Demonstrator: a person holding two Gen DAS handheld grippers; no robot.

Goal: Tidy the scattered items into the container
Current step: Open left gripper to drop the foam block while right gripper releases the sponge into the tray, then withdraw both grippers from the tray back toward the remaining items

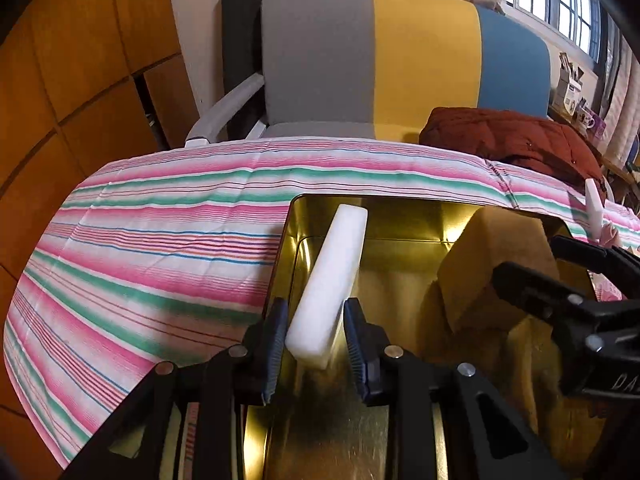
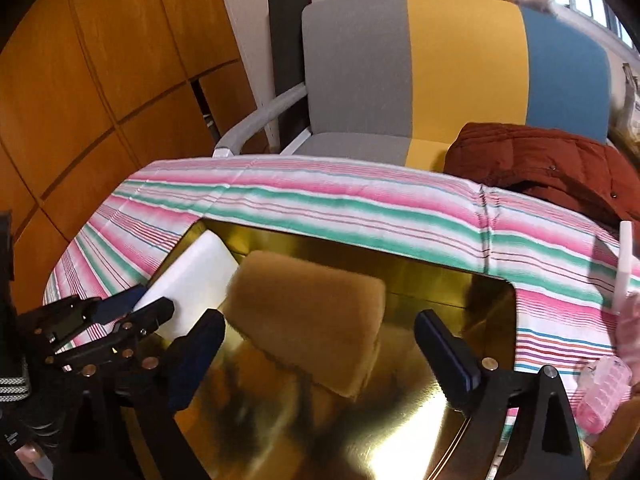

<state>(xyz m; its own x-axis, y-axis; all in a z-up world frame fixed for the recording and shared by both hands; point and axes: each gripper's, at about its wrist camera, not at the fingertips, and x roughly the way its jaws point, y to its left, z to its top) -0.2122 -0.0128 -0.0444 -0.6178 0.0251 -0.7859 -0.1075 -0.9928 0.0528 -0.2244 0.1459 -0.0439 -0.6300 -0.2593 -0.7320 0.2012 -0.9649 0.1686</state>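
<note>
A gold metal tin (image 1: 360, 200) stands open on the striped cloth. My left gripper (image 1: 316, 340) is shut on the lower end of a white foam block (image 1: 336, 268), which slants up over the tin's left side. In the right wrist view the same white block (image 2: 192, 276) shows at the left, with the left gripper (image 2: 150, 300) on it. My right gripper (image 2: 320, 328) stands wide open above the tin (image 2: 400, 264). A tan sponge (image 2: 312, 312), slightly blurred, lies between its jaws and is not pressed by the pads. The left wrist view shows the tan sponge (image 1: 500, 256) beside the right gripper (image 1: 528, 258).
The pink, green and white striped cloth (image 1: 160, 240) covers the table. A white stick-like item (image 2: 624, 268) and a pink plastic piece (image 2: 604, 392) lie to the tin's right. A red jacket (image 1: 512, 140) rests on the chair (image 1: 380, 60) behind; wooden cabinets (image 2: 80, 100) stand left.
</note>
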